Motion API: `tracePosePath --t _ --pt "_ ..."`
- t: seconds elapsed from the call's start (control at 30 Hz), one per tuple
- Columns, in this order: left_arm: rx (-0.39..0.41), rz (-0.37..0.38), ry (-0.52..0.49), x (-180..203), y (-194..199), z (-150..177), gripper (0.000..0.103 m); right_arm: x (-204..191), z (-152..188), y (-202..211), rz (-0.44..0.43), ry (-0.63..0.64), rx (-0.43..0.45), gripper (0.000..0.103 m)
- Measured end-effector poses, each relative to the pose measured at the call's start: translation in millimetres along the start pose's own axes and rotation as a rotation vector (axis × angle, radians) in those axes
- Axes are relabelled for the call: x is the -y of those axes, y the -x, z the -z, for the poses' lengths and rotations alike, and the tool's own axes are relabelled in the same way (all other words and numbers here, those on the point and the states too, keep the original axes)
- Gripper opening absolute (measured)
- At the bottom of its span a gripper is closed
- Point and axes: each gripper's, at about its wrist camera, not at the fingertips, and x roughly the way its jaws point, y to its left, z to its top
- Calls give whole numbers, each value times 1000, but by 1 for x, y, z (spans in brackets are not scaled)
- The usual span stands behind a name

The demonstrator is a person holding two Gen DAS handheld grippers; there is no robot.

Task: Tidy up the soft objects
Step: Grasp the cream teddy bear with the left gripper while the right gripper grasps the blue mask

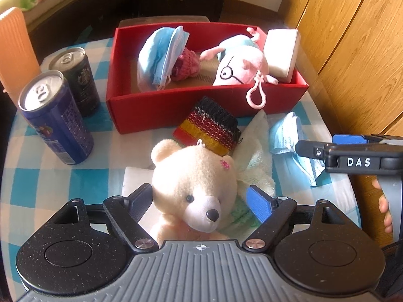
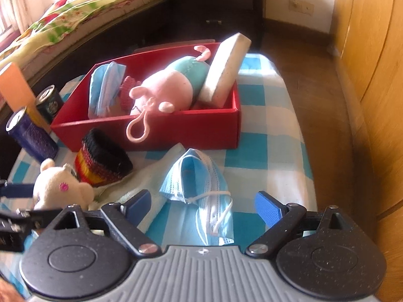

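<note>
A cream teddy bear point(image 1: 194, 188) lies on the checked table between the open fingers of my left gripper point(image 1: 199, 201); whether the pads touch it I cannot tell. It also shows in the right wrist view point(image 2: 58, 186). My right gripper point(image 2: 204, 206) is open around a blue face mask point(image 2: 199, 183) on the table, also seen in the left wrist view point(image 1: 289, 136). A striped black-red-yellow wristband point(image 1: 209, 125) and a pale green towel point(image 1: 254, 151) lie between them. The red box point(image 1: 176, 105) holds blue masks point(image 1: 161, 52), a pink plush pig point(image 1: 241, 63) and a white sponge point(image 1: 280, 50).
Two drink cans point(image 1: 55, 118) stand left of the box, beside an orange ribbed object point(image 1: 15, 47). A wooden wardrobe point(image 1: 352, 37) runs along the right. A bed with a flowered cover point(image 2: 75, 7) is at the back left.
</note>
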Motion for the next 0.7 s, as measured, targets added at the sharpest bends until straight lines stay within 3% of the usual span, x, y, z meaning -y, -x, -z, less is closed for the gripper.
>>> tracePosePath --t 0.47,0.6,0.7 --pt "-46 -26 -21 6 -23 -3 82 -5 -3 -39 50 46 -61 70" --pt "-59 -36 -23 7 -27 -4 77 -6 1 -47 65 60 -83 69" --pt "-64 -47 -17 7 -27 -3 71 -3 3 -50 59 46 -108 61"
